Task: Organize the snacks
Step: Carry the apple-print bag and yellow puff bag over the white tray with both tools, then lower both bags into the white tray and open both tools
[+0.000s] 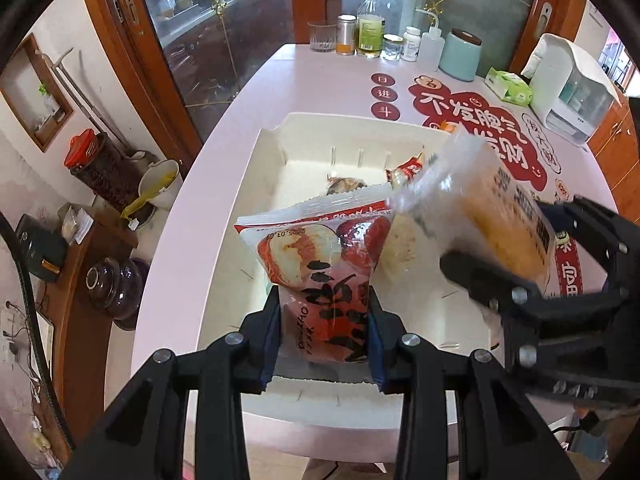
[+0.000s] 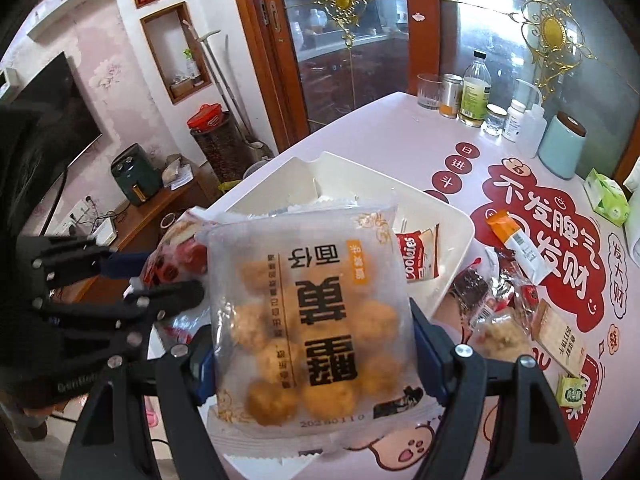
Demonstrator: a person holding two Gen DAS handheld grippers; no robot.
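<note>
My left gripper [image 1: 325, 336] is shut on a red date snack packet [image 1: 320, 264] and holds it over the white tray [image 1: 224, 264]. My right gripper [image 2: 308, 356] is shut on a clear bag of golden cake balls [image 2: 308, 320], also above the tray [image 2: 452, 216]. The right gripper [image 1: 532, 264] and its bag [image 1: 480, 216] show at the right of the left wrist view. The left gripper [image 2: 132, 276] shows at the left of the right wrist view. A Cookies packet [image 2: 418, 254] and other small snacks [image 1: 348, 185] lie in the tray.
Several loose snack packets [image 2: 516, 248] lie on the pink table right of the tray. Bottles, jars and a glass [image 1: 372, 28] stand at the far edge, with a mint canister [image 1: 460, 54], tissue pack [image 1: 510, 86] and white appliance [image 1: 568, 84]. A low cabinet [image 1: 80, 264] stands left.
</note>
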